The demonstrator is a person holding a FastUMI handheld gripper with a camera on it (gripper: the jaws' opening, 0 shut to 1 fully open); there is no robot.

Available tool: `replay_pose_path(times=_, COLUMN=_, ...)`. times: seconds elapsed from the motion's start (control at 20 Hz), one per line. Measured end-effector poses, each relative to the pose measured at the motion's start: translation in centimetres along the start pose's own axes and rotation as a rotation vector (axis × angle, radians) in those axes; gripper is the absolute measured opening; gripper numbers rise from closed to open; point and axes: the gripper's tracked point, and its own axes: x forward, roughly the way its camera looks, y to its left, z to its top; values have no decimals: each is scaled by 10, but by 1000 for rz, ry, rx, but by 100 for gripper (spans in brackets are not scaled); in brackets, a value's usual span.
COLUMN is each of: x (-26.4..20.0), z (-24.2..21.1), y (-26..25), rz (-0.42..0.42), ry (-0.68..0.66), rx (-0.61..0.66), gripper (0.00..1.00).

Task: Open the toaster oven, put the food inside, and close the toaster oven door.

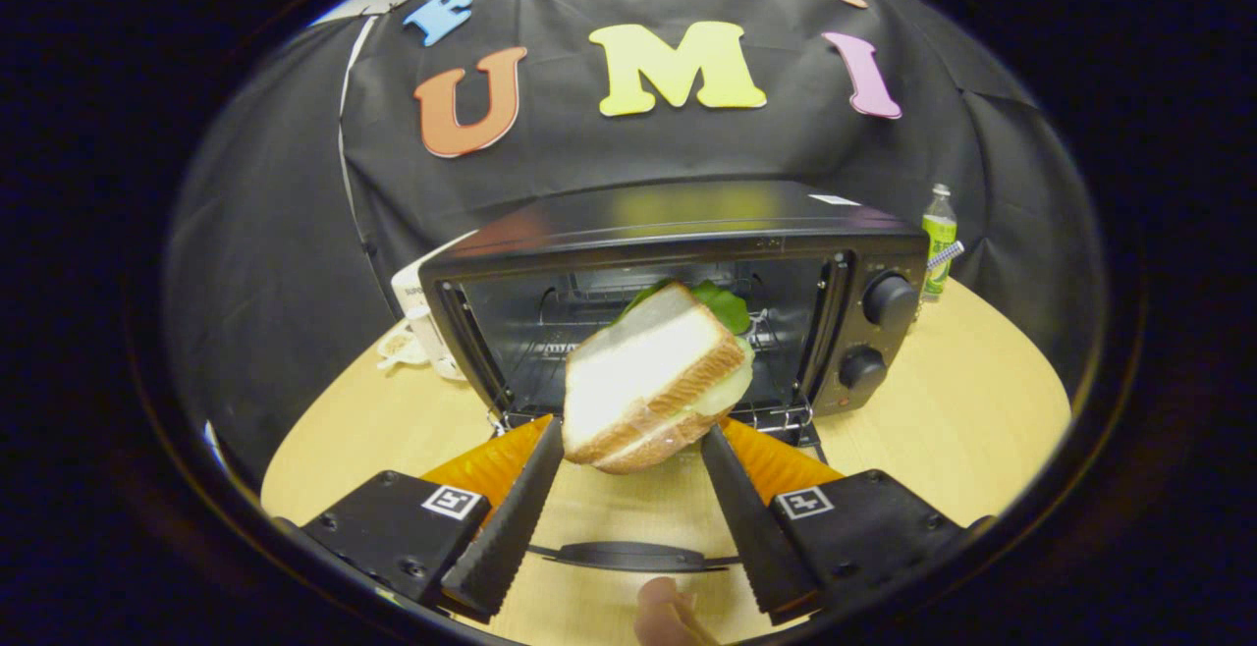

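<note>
Gripper (631, 440) pinching triangular toy sandwich of white bread w/ brown crust, pale cheese layer & green lettuce leaf (652, 376), both fingers pressing on its lower corners, one each side. Sandwich tilting, lettuce end pointing toward oven cavity, bread face turning up & left. Hanging just in front of open mouth of black box-shaped metal toaster oven (678, 224), above front edge of wire rack (776, 420); whether touching rack: can't tell. Oven door lying folded down flat toward the gripper, its dark curved handle (628, 556) showing betw. the fingers, below sandwich. Two round black knobs (889, 299) sitting one above the other on oven's rt front panel. Oven standing on round light wooden table (982, 391). Small clear plastic bottle w/ green label (939, 242) standing upright on table beyond oven's rt rear corner, close to black cloth wall. White cup-like item (417, 317) resting on table beside oven's left side, partly hidden, details too small to tell. Fingertip of a person (666, 615) showing at near edge, just below door handle, betw. the gripper bodies.
</note>
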Motion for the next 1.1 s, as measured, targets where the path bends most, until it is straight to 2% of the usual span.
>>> replay_pose_path(times=0.05, x=5, z=1, y=4, rz=13, ry=6, rx=-4, gripper=100)
replay_pose_path(times=0.2, x=39, z=-3, y=3, rz=-13, ry=50, rx=-63, gripper=100)
replay_pose_path(times=0.35, x=66, z=-10, y=18, rz=32, ry=66, rx=-89, gripper=100)
replay_pose_path(times=0.55, x=73, z=-7, y=13, rz=-69, ry=122, rx=-232, gripper=100)
replay_pose_path(times=0.65, x=76, z=-5, y=12, rz=-66, ry=163, rx=-297, gripper=100)
replay_pose_path(times=0.8, x=65, z=-6, y=8, rz=-53, ry=214, rx=-280, gripper=100)
replay_pose_path(times=1.0, x=33, z=-39, y=3, rz=-65, ry=432, rx=-165, gripper=100)
replay_pose_path(times=1.1, x=24, z=-39, y=2, rz=-50, ry=453, rx=-120, gripper=100)
